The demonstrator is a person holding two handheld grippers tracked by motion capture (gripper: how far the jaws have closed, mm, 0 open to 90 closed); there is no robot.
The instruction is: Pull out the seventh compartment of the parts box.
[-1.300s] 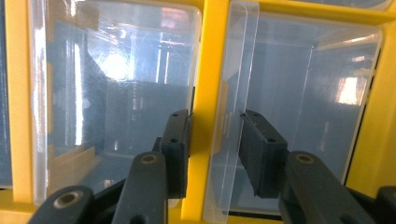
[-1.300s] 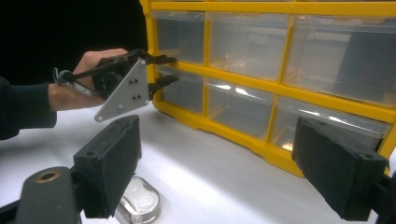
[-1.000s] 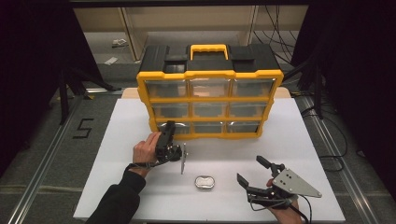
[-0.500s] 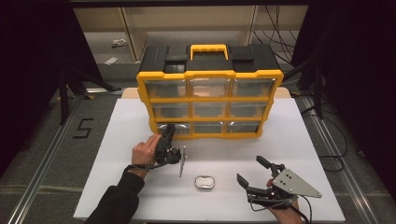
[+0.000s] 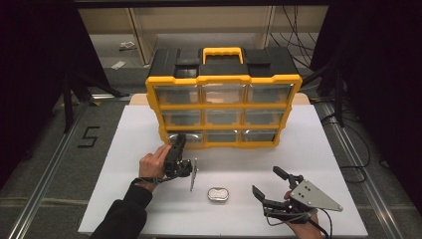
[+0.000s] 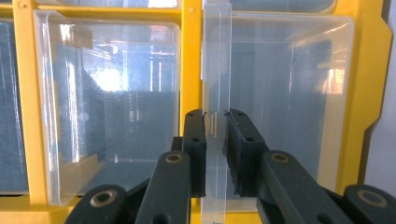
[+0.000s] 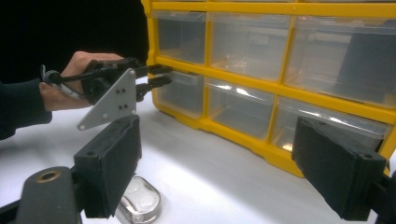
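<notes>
A yellow organizer [image 5: 224, 79] with clear drawers stands at the back of the white table [image 5: 124, 149]. My left gripper [image 5: 179, 140] reaches the bottom-left drawer [image 5: 185, 138]. Its jaws have just been closing and now press on the drawer's clear handle tab [image 6: 216, 70] from both sides. The same left gripper [image 7: 161, 77] shows at the drawer front in the right gripper view. My right gripper [image 5: 266, 181] rests open near the table's front right, with nothing between its pads [image 7: 112, 163]. A small oval metal tin [image 5: 217, 194] lies between the two hands.
The organizer has a black top and a yellow carry handle [image 5: 223, 52]. Its other drawers [image 7: 243, 107] sit closed. Bare white table spreads around the tin [image 7: 140, 203]. Dark floor and rails [image 5: 45, 174] border the table on both sides.
</notes>
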